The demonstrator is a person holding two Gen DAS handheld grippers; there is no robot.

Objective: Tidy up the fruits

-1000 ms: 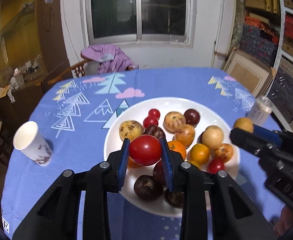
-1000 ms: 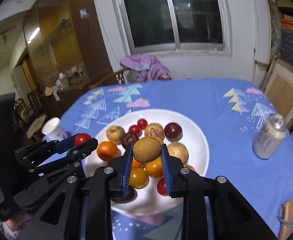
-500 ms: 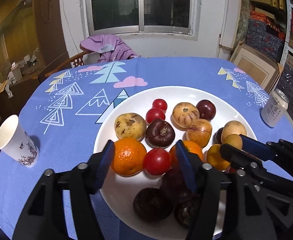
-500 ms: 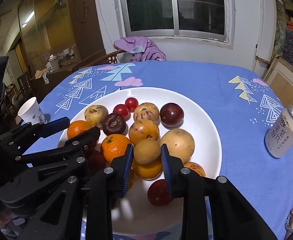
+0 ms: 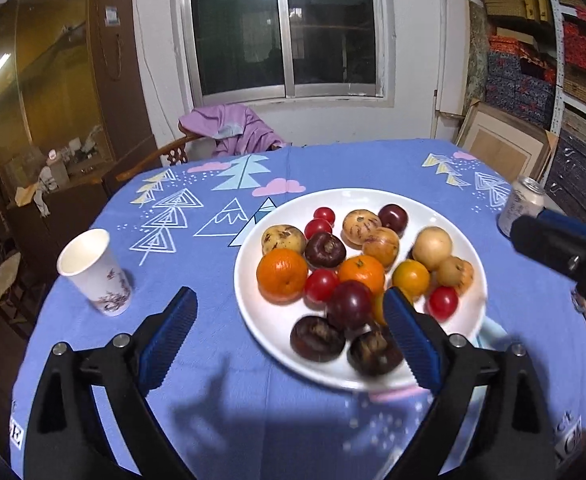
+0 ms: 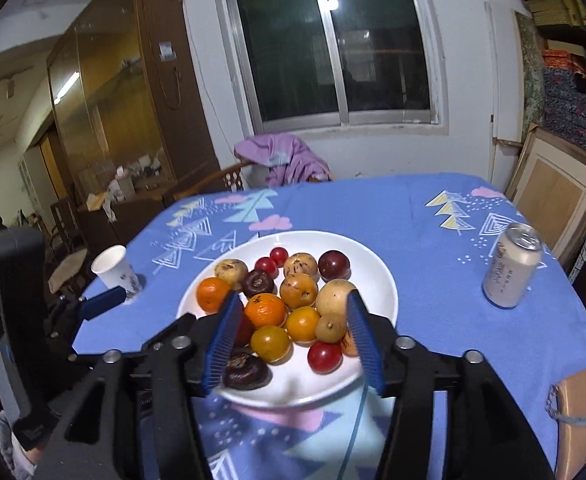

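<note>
The heaped fruits (image 6: 289, 308) could roll off the plate (image 5: 249, 320) if a finger nudges the pile. They fill the plate near the table's (image 5: 213, 248) front edge: oranges, pale and dark rounds, small tomatoes. Left gripper (image 5: 289, 336) and right gripper (image 6: 293, 340) are opening, both empty.

Mixed fruits (image 5: 357, 268) – oranges, red tomatoes, dark plums – heaped loose on white plate (image 5: 249, 312)

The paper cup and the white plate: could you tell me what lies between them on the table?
Nothing: in the left wrist view only bare blue tablecloth separates the paper cup from the white plate.
</note>
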